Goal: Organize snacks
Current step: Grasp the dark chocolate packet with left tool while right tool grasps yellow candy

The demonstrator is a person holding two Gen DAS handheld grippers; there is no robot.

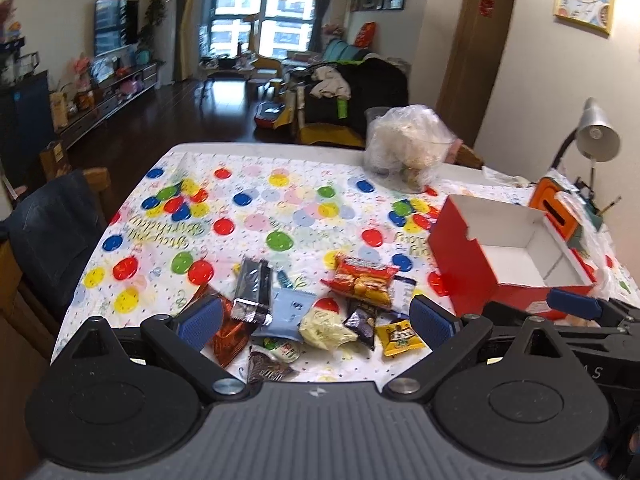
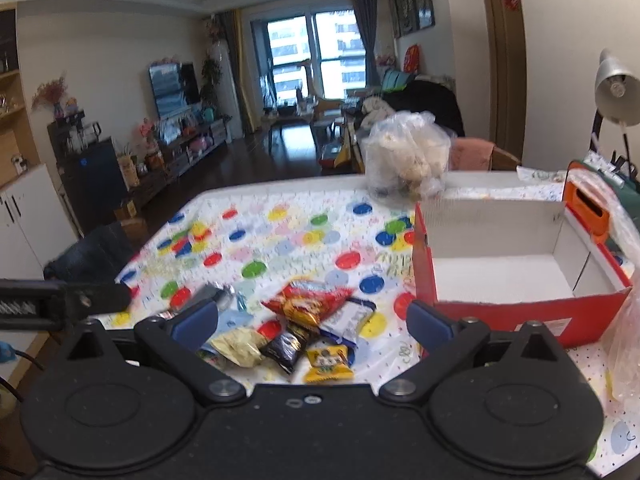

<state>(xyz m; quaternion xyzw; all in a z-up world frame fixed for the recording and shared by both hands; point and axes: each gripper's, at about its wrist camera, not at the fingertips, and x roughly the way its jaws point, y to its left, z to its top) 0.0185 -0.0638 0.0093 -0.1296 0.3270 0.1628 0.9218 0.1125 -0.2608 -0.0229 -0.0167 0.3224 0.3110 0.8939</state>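
Both grippers hang spread wide and empty over the near edge of the tabletop (image 1: 256, 216) with its balloon-print plastic cloth: left gripper (image 1: 316, 318) straddles the snack pile, right gripper (image 2: 312, 318) sits over the pile's right half. Loose snack packets lie in a heap near the front: red crinkly chip bag (image 1: 362, 278), silver-and-black foil bar (image 1: 252, 292), pale blue flat sachet (image 1: 290, 312), cream-yellow pouch (image 1: 324, 326), small yellow square packet (image 2: 329, 363), small black packet (image 2: 286, 346). Open red cardboard box with white inside (image 2: 500, 276) stands just right of the pile, looks empty. So sorting hasn't started; this is the approach to a first pick. Next move, I'd guess: drop one gripper onto a top packet, likely the yellow one nearest the right gripper, pinch it, carry it right into the box. Packets overlap, so a neighbour may get dragged.
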